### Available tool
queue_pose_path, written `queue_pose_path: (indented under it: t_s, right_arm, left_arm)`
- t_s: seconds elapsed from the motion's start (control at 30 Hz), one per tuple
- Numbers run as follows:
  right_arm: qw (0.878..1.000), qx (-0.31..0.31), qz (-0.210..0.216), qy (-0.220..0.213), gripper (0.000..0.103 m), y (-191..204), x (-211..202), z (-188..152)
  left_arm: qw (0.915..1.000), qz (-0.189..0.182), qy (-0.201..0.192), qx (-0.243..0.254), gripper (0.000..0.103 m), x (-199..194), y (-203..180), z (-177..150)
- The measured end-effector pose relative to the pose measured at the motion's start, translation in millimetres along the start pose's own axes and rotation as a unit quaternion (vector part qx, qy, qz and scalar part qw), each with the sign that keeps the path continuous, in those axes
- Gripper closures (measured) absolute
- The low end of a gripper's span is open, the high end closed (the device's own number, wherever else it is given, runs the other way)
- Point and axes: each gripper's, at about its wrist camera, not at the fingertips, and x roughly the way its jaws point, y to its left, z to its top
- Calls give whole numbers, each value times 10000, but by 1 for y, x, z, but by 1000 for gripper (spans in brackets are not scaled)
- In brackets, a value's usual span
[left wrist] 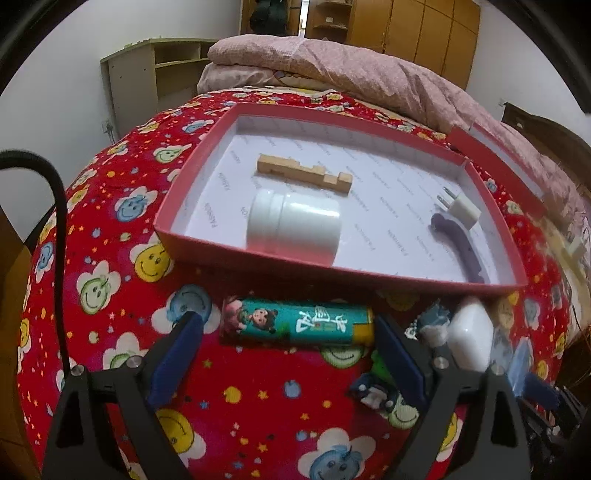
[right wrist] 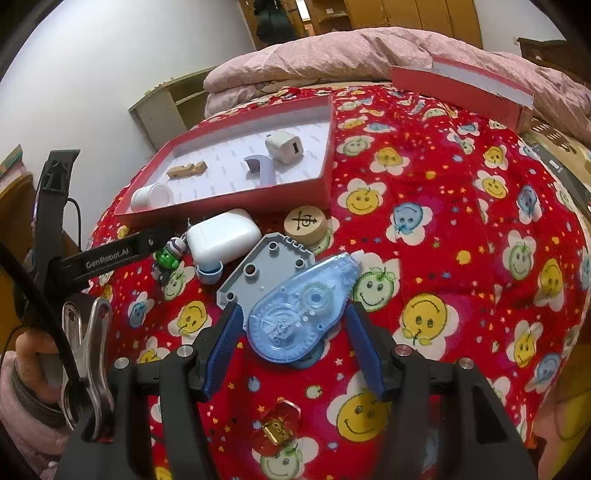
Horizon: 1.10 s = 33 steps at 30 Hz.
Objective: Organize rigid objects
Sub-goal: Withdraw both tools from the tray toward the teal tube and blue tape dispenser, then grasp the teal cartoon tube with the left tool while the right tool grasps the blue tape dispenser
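Left gripper (left wrist: 288, 350) spread wide around teal lighter (left wrist: 297, 322) below red box (left wrist: 236, 254), not pinching. Right gripper (right wrist: 293, 332) half-open, straddling blue tape dispenser (right wrist: 299, 310). Next, probably: close, lift into box.

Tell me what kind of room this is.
Most likely a bedroom. The work surface is a bed with a red smiley-face sheet, a folded pink quilt lies at its far end, and wooden wardrobes stand against the back wall.

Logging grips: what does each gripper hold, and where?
Left gripper: nothing; lighter lies between open jaws. Right gripper: tape dispenser between jaws, contact at its sides unclear.
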Motion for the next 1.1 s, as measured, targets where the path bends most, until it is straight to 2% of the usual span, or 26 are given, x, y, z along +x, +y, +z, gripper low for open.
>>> queue_pose_path:
  t_s: [0.3,0.4,0.8,0.97,1.1]
  right_arm:
    - [10000,35,-5,-55,43,0,4,-1]
    - [10000,40,-24,-74,43,0,4,-2]
    - [9998,102,-85,-168,43,1,3,-4]
    - [9992,307,-13,-257,43,-5,-2,-10]
    - [9993,298,-51,-233,43,-4,-1,-8]
  left_arm:
    - [9999,38,-56,94,7,1,-1,-1]
    - [9993,303,5,225,7,3,4,-1]
    - [9990,284,-178,302,7,-1,2,-9]
    - [9987,177,-285,393,19,-5,-2,-12]
    - [9987,110,-288,404,19,-5,-2,-11]
